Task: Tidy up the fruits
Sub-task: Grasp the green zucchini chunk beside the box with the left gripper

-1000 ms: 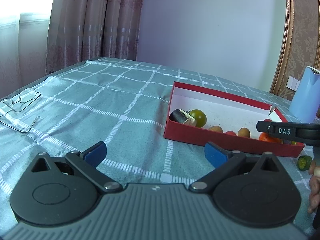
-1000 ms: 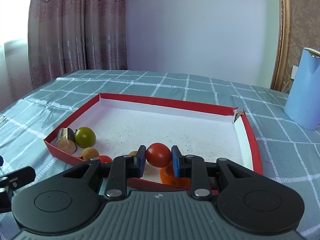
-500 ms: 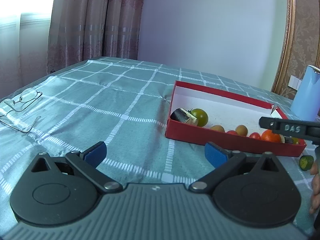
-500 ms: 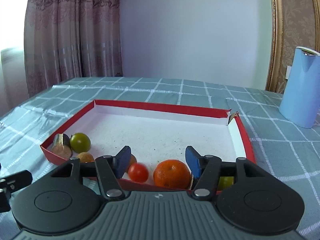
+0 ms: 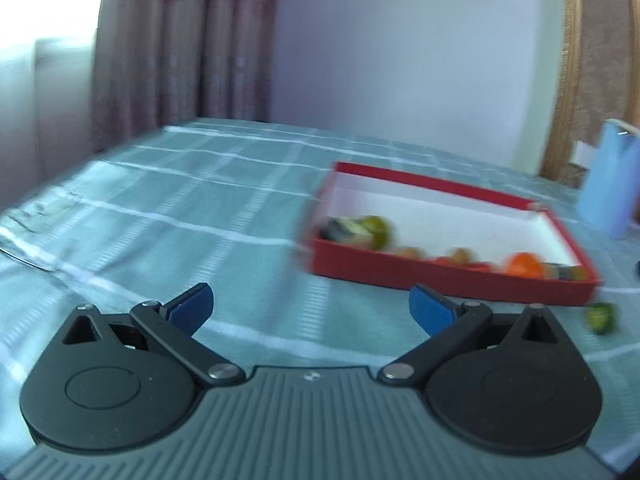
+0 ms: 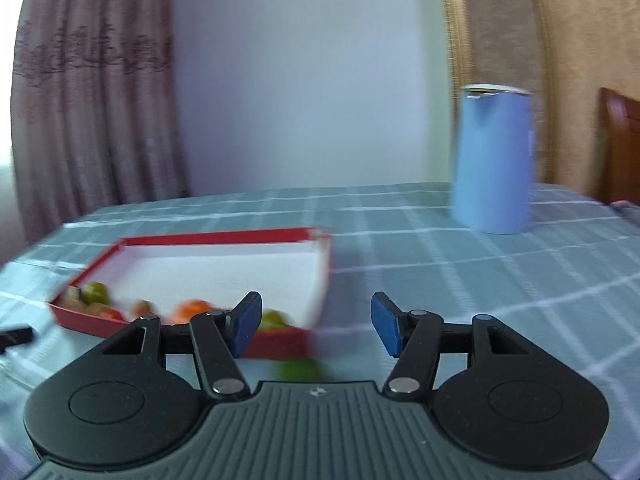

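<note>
Both wide open, gripping nothing — right tool (image 6: 316, 326) hovering low over a stray green fruit (image 6: 298, 370) on the bench (image 6: 500, 280), just outside the red box (image 6: 320, 268), probably lining up a pick. Left tool (image 5: 310, 312) idle — well apart from the box, out of the way.

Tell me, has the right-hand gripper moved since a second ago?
Yes. The right gripper has swung to its right: the shallow red cardboard box slid from view centre to the left, and the pale blue cylindrical jug came inward. Its jaws, then shut on a tomato, are open.
</note>
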Available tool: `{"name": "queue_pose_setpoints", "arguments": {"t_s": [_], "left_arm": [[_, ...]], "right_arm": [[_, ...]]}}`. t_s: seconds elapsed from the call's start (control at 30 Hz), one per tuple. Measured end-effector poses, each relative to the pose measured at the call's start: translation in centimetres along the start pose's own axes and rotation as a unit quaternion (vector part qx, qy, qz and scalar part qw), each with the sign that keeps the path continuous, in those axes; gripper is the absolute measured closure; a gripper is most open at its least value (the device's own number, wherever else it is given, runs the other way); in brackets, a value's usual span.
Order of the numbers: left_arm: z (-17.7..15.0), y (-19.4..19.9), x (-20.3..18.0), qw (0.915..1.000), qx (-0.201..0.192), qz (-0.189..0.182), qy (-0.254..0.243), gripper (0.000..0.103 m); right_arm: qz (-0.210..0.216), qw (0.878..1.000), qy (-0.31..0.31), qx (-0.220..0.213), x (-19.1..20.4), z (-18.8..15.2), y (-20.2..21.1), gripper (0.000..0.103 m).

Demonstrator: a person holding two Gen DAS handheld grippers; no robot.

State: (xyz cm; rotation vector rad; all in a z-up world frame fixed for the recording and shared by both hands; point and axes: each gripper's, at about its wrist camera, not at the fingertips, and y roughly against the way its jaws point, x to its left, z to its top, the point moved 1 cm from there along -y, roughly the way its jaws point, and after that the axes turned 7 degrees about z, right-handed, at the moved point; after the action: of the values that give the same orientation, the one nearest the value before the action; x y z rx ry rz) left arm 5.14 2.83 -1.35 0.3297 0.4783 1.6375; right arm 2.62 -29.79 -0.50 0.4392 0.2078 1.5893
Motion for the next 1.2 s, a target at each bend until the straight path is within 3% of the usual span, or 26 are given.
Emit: {"name": "queue_pose_setpoints", "arguments": {"t_s": [0.17,0.37,0.57,0.77,0.83,1.03,1.1,1.2], "left_arm": [[-0.7,2.9,-8.1,0.9939,-0.023,-0.081,-0.072,0.0],[-1.8,3.4,-18.0,0.9821,-0.03,-0.109,-0.151,0.0],[-3.2,1.9,-23.5,0.9781,-0.022,-0.084,-0.189,0.0],[-3.8,0.4,-25.1,0.9771,-0.007,-0.069,-0.201,0.0],[-3.7,-0.1,-25.4,0.9767,0.002,-0.069,-0.203,0.005],[-3.6,-1.6,-25.5,0.977,0.042,-0.079,-0.193,0.035],[-3.6,-1.4,-25.4,0.9759,0.042,-0.09,-0.194,0.061],[-3.9,-0.7,-25.3,0.9735,0.041,-0.102,-0.201,0.075]], "right_arm": [[-0.032,0.999,-0.02,0.004,-4.4,-0.9,0.7,0.043],[-0.031,0.998,-0.062,-0.004,-8.0,-1.9,1.3,0.043],[-0.005,0.996,-0.089,-0.01,-9.3,-2.5,1.5,0.043],[0.016,0.994,-0.103,-0.023,-9.8,-2.6,1.9,0.041],[0.014,0.993,-0.113,-0.018,-10.1,-2.6,1.7,0.033],[0.017,0.99,-0.136,-0.013,-10.8,-2.8,1.5,0.032],[0.018,0.991,-0.135,-0.013,-10.8,-2.8,1.5,0.032],[0.016,0.992,-0.126,-0.01,-10.4,-2.8,1.5,0.032]]}}
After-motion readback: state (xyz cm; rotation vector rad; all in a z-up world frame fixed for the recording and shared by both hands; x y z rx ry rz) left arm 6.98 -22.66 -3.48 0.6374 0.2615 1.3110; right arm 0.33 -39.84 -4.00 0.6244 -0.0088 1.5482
